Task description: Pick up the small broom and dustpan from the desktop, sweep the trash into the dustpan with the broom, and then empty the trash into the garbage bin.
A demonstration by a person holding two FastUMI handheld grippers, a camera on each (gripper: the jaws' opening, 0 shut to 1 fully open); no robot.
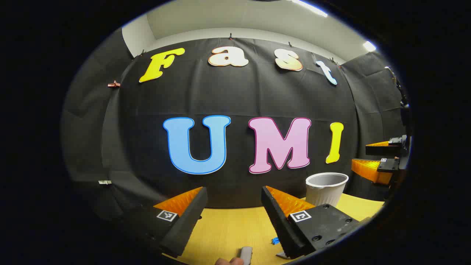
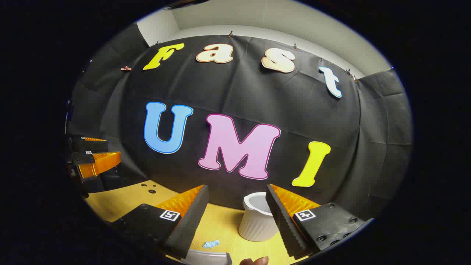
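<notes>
My left gripper (image 1: 233,189) hangs open above the yellow desktop (image 1: 224,228), nothing between its fingers. Below it a small grey piece (image 1: 245,254) lies at the bottom edge; I cannot tell whether it belongs to the broom or the dustpan. A blue scrap of trash (image 1: 275,241) peeks out beside the right finger. My right gripper (image 2: 236,187) is open too, over the desktop (image 2: 220,224). Under it lie a crumpled blue scrap (image 2: 211,243) and a curved grey rim (image 2: 208,257), mostly cut off. The white ribbed garbage bin (image 2: 257,221) stands just ahead, partly behind the right finger.
The bin (image 1: 326,188) is at the right in the left gripper view, with the right gripper (image 1: 362,156) open beyond it. The left gripper (image 2: 112,149) is at the left of the right gripper view. A rounded brownish tip (image 2: 254,261) pokes in at the bottom. Black cloth closes the desk's far edge.
</notes>
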